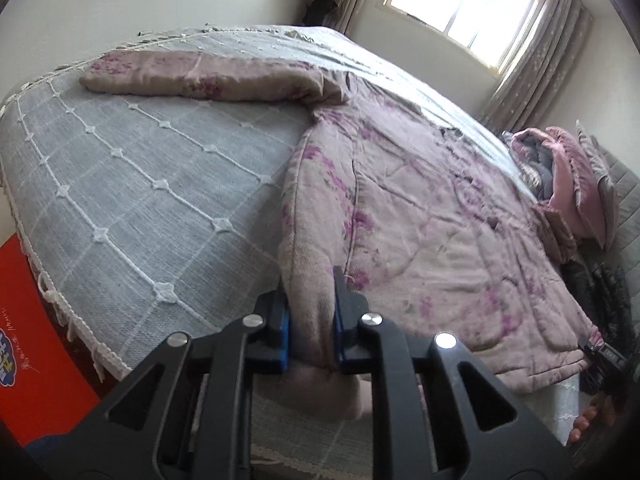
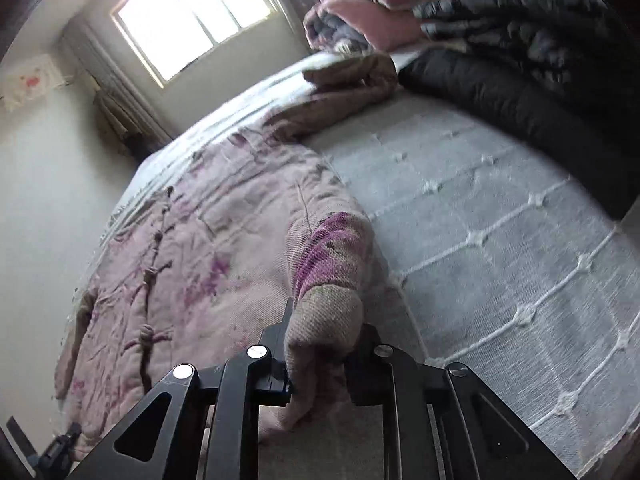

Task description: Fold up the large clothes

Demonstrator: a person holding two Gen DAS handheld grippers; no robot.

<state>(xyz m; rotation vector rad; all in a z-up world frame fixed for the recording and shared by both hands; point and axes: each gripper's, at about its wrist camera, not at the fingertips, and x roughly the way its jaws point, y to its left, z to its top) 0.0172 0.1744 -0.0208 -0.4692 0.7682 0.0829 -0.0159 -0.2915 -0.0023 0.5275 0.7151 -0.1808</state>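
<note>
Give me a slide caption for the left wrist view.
Left tool clamps the hem corner of the pink floral padded jacket spread on the grey bedspread.

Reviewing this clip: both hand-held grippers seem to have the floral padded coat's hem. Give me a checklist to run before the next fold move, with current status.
1. Left hand-held gripper shut on the pink floral quilted coat, near one hem corner: ok.
2. Right hand-held gripper shut on the coat's other hem corner: ok.
3. Coat body lying flat on the grey checked bedspread: ok, only mild wrinkles.
4. Far sleeve spread out on the bedspread, not tucked in: not ok if sleeves go in first.
5. Fold path free: the black puffer jacket and the pink bedding pile lie beside the other sleeve: cannot tell.
6. Grip depth at both corners: cannot tell.
</note>
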